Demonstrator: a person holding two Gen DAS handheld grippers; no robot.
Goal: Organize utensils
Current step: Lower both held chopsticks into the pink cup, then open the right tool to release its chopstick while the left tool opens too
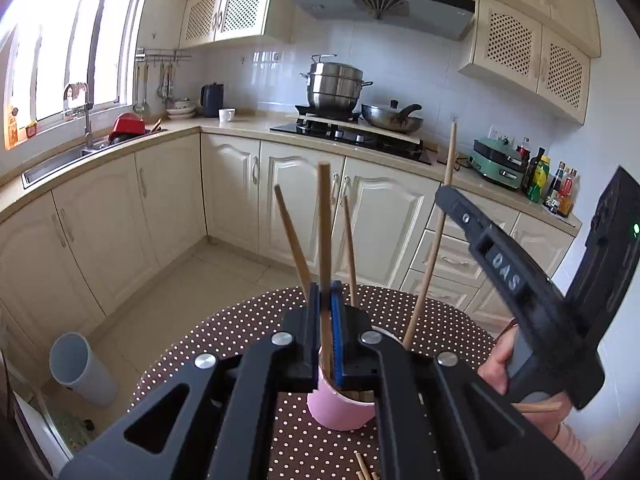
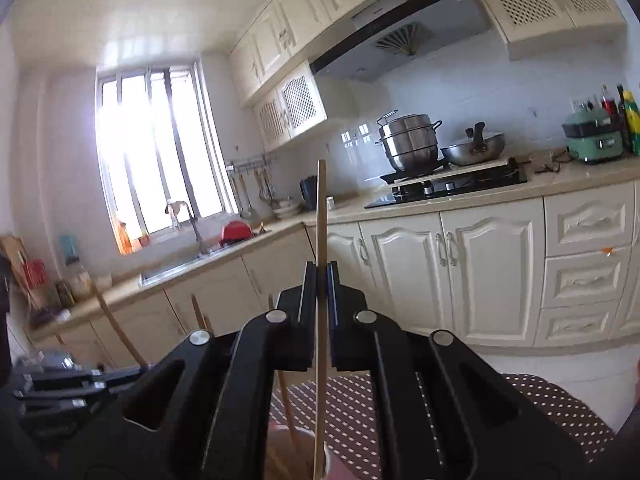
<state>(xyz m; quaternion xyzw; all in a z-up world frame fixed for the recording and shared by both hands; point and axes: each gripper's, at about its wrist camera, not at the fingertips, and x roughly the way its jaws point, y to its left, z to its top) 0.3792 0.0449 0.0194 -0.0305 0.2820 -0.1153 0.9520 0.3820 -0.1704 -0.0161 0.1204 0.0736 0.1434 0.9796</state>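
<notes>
A: So, how far along is the tidying?

B: Partway, I'd judge. The pink cup (image 1: 340,408) stands on the dotted table (image 1: 224,328), and two chopsticks (image 1: 294,236) already lean inside it.

A: And the grippers?

B: Both are busy. The left gripper (image 1: 325,304) has its jaws pressed together on a thick chopstick (image 1: 325,216), right over the cup's mouth, the lower end reaching down into the cup. The right gripper (image 2: 320,280) is clamped on a thin chopstick (image 2: 320,208); in the left view that stick rises just to the right of the cup, its lower end near the rim.

A: Is it in the cup already?

B: From the right wrist view its lower end seems to hang over the cup (image 2: 296,452), but that part is blurred, so I cannot tell.

A: Anything left after these two?

B: Yes. A few loose sticks (image 1: 366,468) lie on the table at the near edge, short of the cup. Those look unsorted, so after both held sticks are let go, more picking up remains.
</notes>
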